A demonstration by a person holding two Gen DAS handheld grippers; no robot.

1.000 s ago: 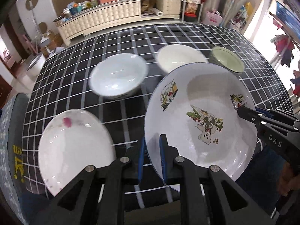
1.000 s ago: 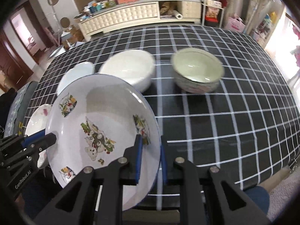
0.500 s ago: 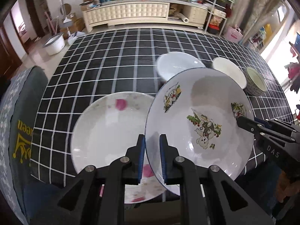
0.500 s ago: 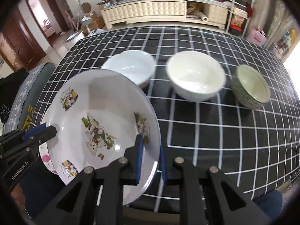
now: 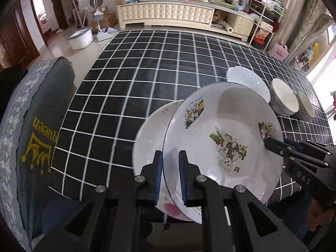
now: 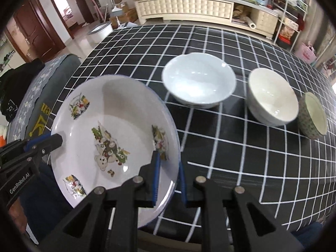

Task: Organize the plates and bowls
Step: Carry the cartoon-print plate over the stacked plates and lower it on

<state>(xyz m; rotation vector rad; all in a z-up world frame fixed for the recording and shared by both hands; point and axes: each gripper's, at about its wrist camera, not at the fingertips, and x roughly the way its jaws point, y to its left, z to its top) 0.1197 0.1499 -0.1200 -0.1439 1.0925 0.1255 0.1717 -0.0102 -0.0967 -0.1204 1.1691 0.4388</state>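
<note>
Both grippers have swung the cartoon plate across, and where a second ago it hung well apart from the pink-flowered plate, it now overlaps that plate's right half, hovering just above it.

Left gripper is clenched on the cartoon plate's near rim, one of its fingers outside, the other inside the dish. Right gripper is clamped on the opposite rim. The plate sits tilted, held between the two.

Now the worry: the pink-flowered plate lies at the near edge of the counter, on the black checked cloth. Lower the cartoon plate off-centre, I reckon, and it knocks that plate toward the drop. If one gripper lets go first, the smooth rim could slip out of the other and clatter down.

Further right of the cartoon plate stand three bowls in a row: a pale blue bowl, a cream bowl, a green-patterned bowl, all apart from it.

Beyond the plate, across the counter, a long cream sideboard runs cluttered along the wall; a dark wooden door stands far left.
</note>
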